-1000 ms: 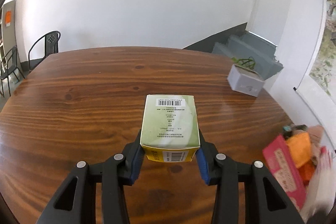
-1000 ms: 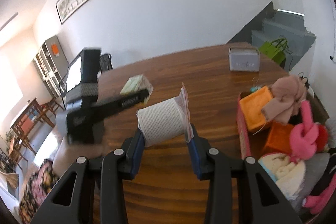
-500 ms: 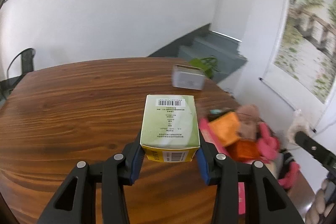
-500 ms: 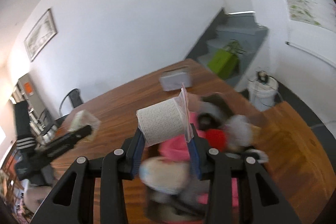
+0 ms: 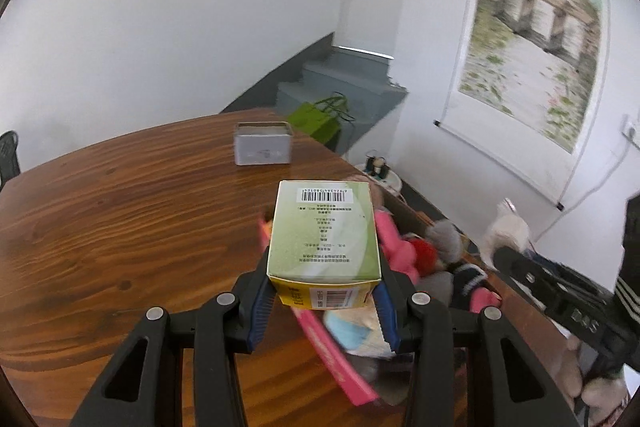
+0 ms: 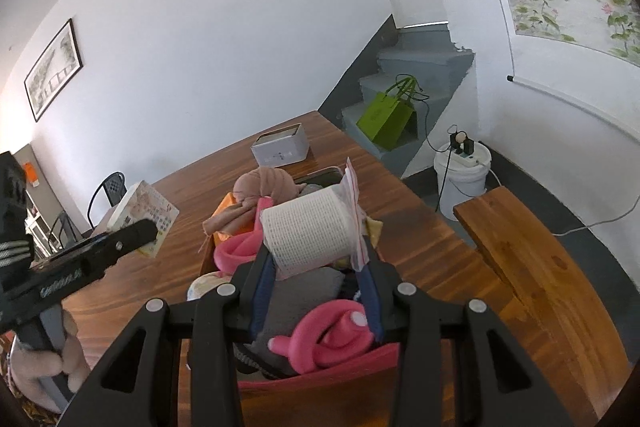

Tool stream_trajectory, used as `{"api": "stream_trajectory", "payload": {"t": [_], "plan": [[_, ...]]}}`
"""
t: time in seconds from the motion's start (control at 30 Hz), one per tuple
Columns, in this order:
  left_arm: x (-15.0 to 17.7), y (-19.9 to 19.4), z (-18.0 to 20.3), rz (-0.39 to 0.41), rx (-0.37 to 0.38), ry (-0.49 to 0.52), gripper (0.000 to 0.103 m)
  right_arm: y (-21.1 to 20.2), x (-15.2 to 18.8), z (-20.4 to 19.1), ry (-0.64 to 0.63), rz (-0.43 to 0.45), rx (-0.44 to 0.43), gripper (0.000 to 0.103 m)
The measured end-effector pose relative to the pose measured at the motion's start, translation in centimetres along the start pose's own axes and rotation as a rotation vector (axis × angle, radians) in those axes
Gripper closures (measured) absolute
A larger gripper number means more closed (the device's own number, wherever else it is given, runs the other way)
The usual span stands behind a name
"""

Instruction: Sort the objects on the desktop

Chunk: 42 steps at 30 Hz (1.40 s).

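Holding one green box [image 5: 324, 235] between its jaws, the left gripper [image 5: 323, 293] hangs over the wooden surface [image 5: 120, 219] beside one pink bin [image 6: 320, 381] of soft toys. The right gripper [image 6: 316, 267] clamps one white roll [image 6: 310, 233] above that bin. One grey tin [image 5: 263, 143] sits farther back.

Green paper bag [image 6: 385, 121] on grey stairs [image 6: 416, 67], white bucket [image 6: 460, 169] nearby
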<state>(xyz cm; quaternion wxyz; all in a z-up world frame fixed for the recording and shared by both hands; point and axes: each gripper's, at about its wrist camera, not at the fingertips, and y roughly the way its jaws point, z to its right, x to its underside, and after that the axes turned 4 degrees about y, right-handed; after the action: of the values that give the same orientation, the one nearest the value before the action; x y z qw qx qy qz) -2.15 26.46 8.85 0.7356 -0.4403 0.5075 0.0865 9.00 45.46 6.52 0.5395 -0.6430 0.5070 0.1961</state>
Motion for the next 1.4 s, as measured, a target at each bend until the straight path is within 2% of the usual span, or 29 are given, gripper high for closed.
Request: {"api": "stream_trajectory", "payload": {"t": [0.23, 0.33, 0.5, 0.57, 0.6, 0.63, 0.67, 1.03, 1.4], "plan": [[1.6, 0.7, 3.8, -0.054, 0.098, 0.061, 0.058, -0.6, -0.7, 1.5, 0.033, 0.016, 0.003, 0.061], [2.1, 1.3, 5.2, -0.071, 0.115, 0.091, 0.058, -0.5, -0.7, 1.5, 0.039, 0.013, -0.001, 0.061], [3.1, 1.9, 5.2, -0.099, 0.136, 0.082, 0.057, -0.5, -0.5, 1.4, 0.036, 0.004, -0.006, 0.061], [3.4, 2.0, 4.9, -0.109, 0.154, 0.066, 0.052, -0.4, -0.5, 1.4, 0.036, 0.002, -0.01, 0.061], [3.4, 2.0, 4.8, -0.111, 0.156, 0.06, 0.048, -0.4, -0.5, 1.3, 0.036, 0.002, -0.012, 0.061], [3.4, 2.0, 4.7, -0.112, 0.159, 0.055, 0.04, -0.3, -0.5, 1.3, 0.036, 0.002, -0.014, 0.061], [3.4, 1.9, 4.6, -0.112, 0.165, 0.05, 0.037, -0.3, -0.5, 1.2, 0.034, 0.002, -0.017, 0.061], [4.2, 1.2, 3.7, -0.121, 0.166, 0.049, 0.037, 0.9, -0.7, -0.3, 0.001, -0.012, -0.045, 0.06], [4.0, 2.4, 5.4, -0.084, 0.188, 0.14, 0.037, 1.2, -0.6, 0.0, 0.014, -0.02, -0.055, 0.06]]}}
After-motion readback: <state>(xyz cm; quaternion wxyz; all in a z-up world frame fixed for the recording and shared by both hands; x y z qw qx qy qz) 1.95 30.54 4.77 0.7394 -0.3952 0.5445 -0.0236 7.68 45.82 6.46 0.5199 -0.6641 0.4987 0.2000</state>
